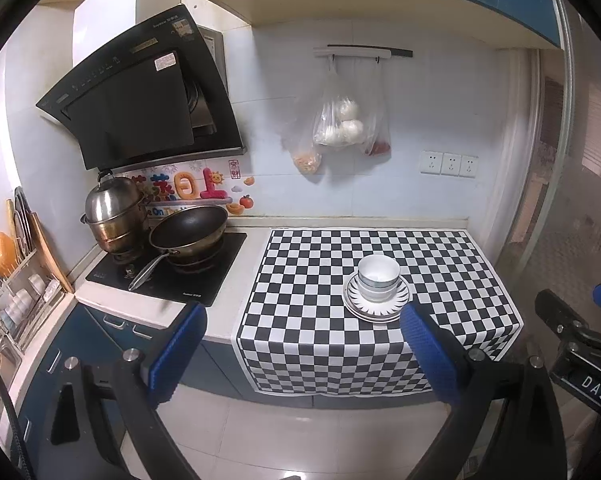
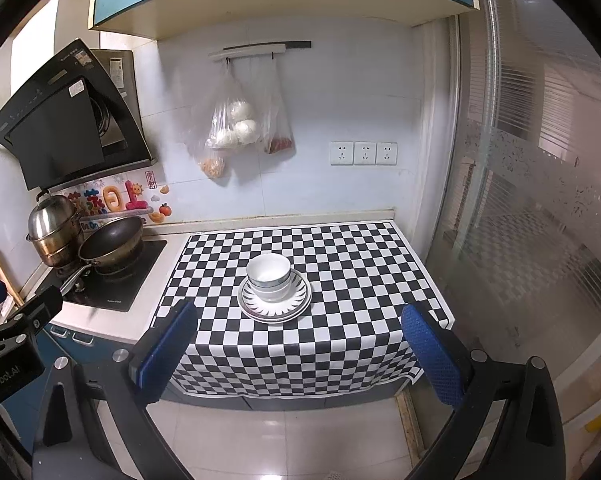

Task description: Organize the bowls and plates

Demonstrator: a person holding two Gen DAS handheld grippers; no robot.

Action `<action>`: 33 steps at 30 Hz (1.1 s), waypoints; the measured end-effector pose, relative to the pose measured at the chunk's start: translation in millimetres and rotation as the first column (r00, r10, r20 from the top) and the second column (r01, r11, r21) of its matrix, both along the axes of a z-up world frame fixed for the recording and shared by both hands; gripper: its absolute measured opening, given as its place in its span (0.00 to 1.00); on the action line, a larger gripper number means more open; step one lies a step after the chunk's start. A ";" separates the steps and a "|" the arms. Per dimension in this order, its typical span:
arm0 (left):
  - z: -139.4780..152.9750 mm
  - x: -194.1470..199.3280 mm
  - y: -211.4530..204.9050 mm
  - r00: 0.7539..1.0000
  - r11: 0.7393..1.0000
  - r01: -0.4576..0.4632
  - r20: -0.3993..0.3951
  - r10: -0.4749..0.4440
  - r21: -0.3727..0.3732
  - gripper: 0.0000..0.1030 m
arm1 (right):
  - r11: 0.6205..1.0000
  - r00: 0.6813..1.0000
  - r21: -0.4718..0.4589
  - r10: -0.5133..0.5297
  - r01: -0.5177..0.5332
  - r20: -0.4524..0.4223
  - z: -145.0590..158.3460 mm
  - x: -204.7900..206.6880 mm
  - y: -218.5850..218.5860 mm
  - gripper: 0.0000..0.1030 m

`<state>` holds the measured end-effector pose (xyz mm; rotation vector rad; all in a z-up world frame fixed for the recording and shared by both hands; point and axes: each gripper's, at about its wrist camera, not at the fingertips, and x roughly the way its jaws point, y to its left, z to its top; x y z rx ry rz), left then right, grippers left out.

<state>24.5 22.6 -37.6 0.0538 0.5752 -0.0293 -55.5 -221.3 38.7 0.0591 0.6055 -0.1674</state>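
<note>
White bowls (image 1: 379,277) (image 2: 268,276) are nested and stand on a stack of white plates with a black ray pattern (image 1: 396,305) (image 2: 296,299), on the black-and-white checkered cloth (image 1: 300,288) (image 2: 360,280). My left gripper (image 1: 302,320) is open, held back from the counter over the floor, its blue fingers empty. My right gripper (image 2: 300,320) is open too, also back from the counter edge and facing the stack. In the left wrist view the right gripper's body (image 1: 572,336) shows at the right edge.
A stove (image 1: 168,272) with a black wok (image 1: 188,228) and a steel steamer pot (image 1: 114,212) sits left of the cloth. A dish rack (image 1: 16,296) stands far left. Bags (image 2: 236,128) hang on the wall. A glass sliding door (image 2: 520,200) bounds the right.
</note>
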 end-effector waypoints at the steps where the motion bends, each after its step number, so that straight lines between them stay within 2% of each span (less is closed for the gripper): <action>1: -0.2 0.4 0.1 1.000 1.000 0.001 -0.003 -0.001 -0.002 0.96 | 1.000 1.000 -0.001 0.000 0.000 -0.001 -0.2 0.2 0.0 1.00; 33: -3.8 1.4 -12.0 1.000 1.000 0.002 -0.003 -0.002 0.030 0.96 | 1.000 1.000 -0.005 0.004 -0.004 -0.015 -9.9 8.4 -12.7 1.00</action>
